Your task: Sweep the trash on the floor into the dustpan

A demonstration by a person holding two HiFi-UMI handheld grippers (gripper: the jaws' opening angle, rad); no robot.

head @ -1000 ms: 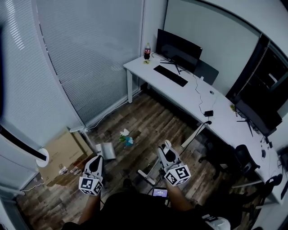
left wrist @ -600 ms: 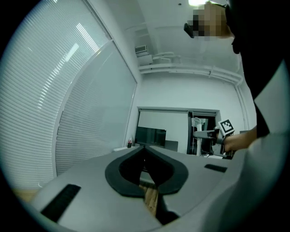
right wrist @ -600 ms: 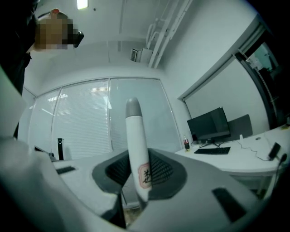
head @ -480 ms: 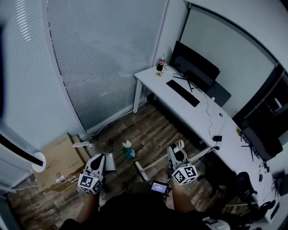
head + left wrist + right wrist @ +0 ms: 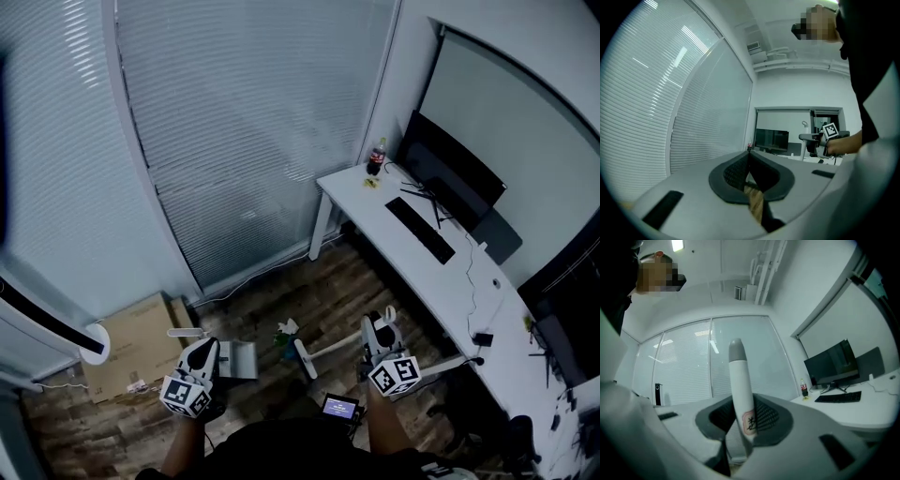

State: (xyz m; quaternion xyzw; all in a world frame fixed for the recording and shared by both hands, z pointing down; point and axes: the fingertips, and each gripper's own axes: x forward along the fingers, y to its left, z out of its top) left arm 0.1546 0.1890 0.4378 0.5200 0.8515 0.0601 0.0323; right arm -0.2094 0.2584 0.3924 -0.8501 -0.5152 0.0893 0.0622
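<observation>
The trash (image 5: 286, 331), a small white and blue-green crumpled heap, lies on the wood floor. A grey dustpan (image 5: 240, 359) rests on the floor just left of it. My left gripper (image 5: 202, 351) hovers beside the dustpan's left edge. In the left gripper view this gripper (image 5: 749, 157) is shut, pads together, with nothing seen between them. My right gripper (image 5: 379, 325) is shut on the broom handle (image 5: 739, 380), a white stick with a grey cap. The broom (image 5: 319, 351) slants down to the floor right of the trash.
A long white desk (image 5: 427, 281) with a monitor (image 5: 455, 183), a keyboard (image 5: 419, 229) and a cola bottle (image 5: 377, 157) runs along the right wall. Window blinds (image 5: 253, 131) close the far side. A cardboard box (image 5: 131, 345) stands at the left.
Both grippers have moved forward across the room toward the window. The trash and dustpan now sit lower in the head view, close to the grippers. The broom travelled with the right gripper.
</observation>
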